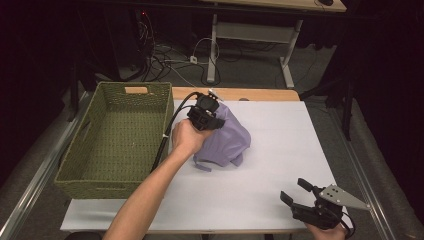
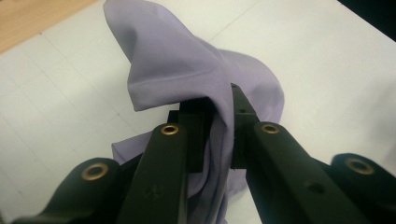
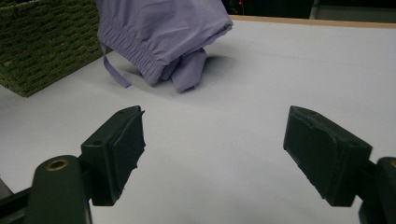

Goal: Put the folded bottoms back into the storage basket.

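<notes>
left gripper [image 2: 223,122] jaws were clamped on the lilac garment [image 1: 227,137], part lifted off the white surface [image 1: 280,150]. right gripper [image 3: 212,156] jaws stood apart, holding nothing.

Woven green basket [image 1: 116,140] with a wooden handle plate in its far wall, standing at the left edge of a white table top [image 1: 270,150]. Bare wooden strip [image 1: 235,93] along the far edge. Beyond, on grey floor: tangled cables [image 1: 175,55] with a white plug, white legs of another desk [image 1: 250,35].
</notes>
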`<state>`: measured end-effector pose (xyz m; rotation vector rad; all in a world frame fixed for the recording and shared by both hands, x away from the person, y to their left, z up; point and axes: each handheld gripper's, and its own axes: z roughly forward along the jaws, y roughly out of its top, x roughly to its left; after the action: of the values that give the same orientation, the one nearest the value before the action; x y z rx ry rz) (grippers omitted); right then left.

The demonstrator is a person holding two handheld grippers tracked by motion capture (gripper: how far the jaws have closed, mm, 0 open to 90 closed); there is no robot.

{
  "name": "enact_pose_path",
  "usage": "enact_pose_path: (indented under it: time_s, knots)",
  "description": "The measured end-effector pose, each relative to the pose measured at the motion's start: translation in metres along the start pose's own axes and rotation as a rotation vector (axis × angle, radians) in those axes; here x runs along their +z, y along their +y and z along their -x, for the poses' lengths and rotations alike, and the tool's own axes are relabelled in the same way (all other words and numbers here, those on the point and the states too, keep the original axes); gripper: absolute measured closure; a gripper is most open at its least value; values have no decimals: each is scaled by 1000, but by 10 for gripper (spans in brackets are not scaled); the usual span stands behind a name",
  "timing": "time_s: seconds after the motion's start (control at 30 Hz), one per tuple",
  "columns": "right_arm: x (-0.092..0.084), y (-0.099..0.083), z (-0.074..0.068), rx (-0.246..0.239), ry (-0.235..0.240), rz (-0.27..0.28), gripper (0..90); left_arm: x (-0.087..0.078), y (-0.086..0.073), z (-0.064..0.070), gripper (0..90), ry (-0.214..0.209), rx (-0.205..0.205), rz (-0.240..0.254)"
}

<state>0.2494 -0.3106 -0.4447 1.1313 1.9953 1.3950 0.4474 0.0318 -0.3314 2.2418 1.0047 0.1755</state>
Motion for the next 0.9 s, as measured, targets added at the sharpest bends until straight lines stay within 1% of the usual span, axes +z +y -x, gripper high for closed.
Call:
enact_pose_path:
  time_s: [0.2,0.3,0.43,0.67,0.9]
  knots:
    - [0,0,0,-9,7,-1,212,-14,-1,-2,789,-8,-9,23]
    - [0,0,0,-3,7,-4,212,-23,-2,-2,789,-10,4,17]
    - [1,0,0,-6,7,-4,212,-36,0,-1,789,12,31,17]
    - [0,0,0,-8,14,-2,212,-60,0,3,789,9,44,55]
    - [0,0,-1,-12,10,-4,212,-78,-5,1,789,6,42,81]
